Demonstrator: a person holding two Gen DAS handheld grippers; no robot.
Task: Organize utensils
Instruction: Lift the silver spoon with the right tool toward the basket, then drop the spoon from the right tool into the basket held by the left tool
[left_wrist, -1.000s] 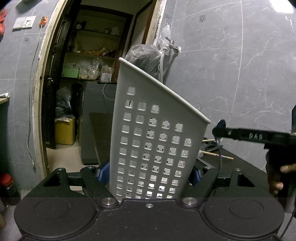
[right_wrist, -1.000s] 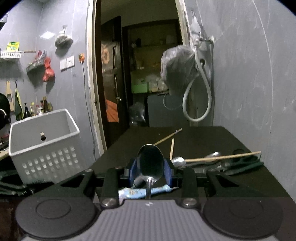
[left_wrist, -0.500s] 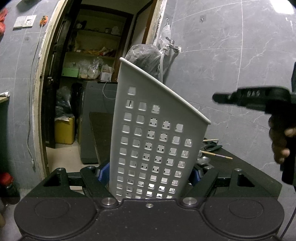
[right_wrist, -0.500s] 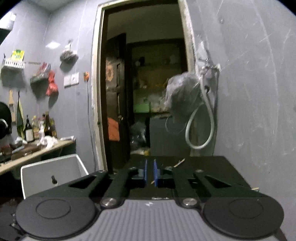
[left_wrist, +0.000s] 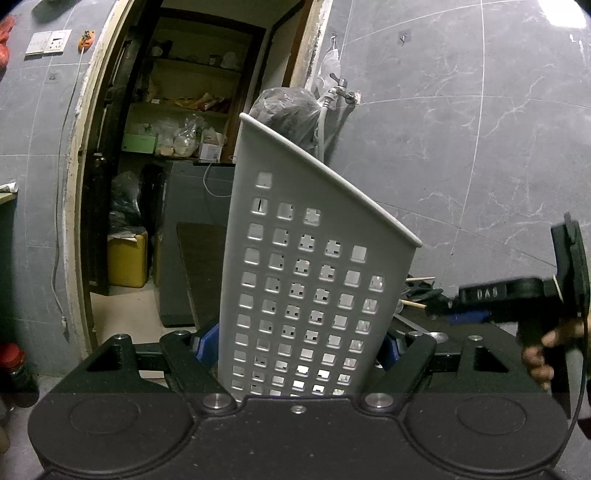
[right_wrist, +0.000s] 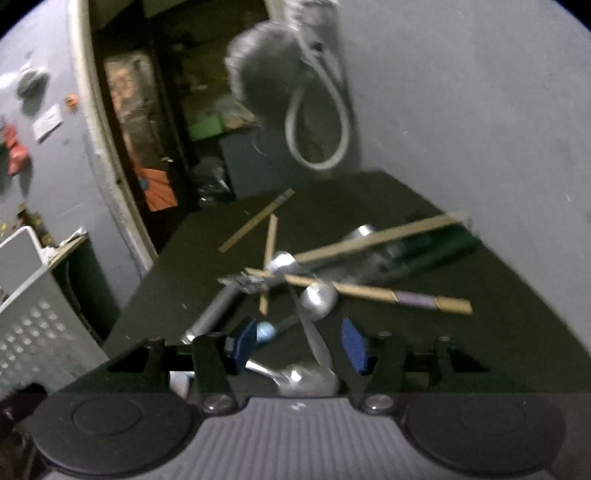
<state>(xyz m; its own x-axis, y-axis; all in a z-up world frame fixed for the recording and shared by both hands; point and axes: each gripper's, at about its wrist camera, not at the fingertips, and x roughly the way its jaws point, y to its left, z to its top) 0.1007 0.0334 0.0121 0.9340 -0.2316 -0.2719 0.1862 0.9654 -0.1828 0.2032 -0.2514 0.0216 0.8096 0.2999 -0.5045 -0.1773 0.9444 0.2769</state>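
left gripper (left_wrist: 299, 345): clenched on the white perforated basket (left_wrist: 314, 280), its blue pads pressed on the two side walls; the basket is lifted and leans to one side in front of the left camera
right gripper (right_wrist: 301, 345): its jaws have just been opening and now stand apart; nothing is pressed between the pads, so it is released
right gripper place: low over the heap of utensils on the dark table (right_wrist: 498, 332); in the left view it shows at the right edge, held by a hand (left_wrist: 543, 360)
between the jaws: the thin handle of a spoon (right_wrist: 317, 302) runs through the gap, and a second spoon (right_wrist: 306, 378) lies close under the gripper body; the pads touch neither as far as i can see
utensils still on the table: several wooden chopsticks (right_wrist: 369, 291) crossed over each other, the spoons, a metal handle (right_wrist: 216, 310) at the left, and dark long things near the wall that are too blurred to name
basket content: hidden, its opening faces away from the left camera, so i cannot tell how many pieces are inside
progress: i judge the task is in the middle; most of the heap is still to collect
next step: probably to close on one spoon and carry it to the basket
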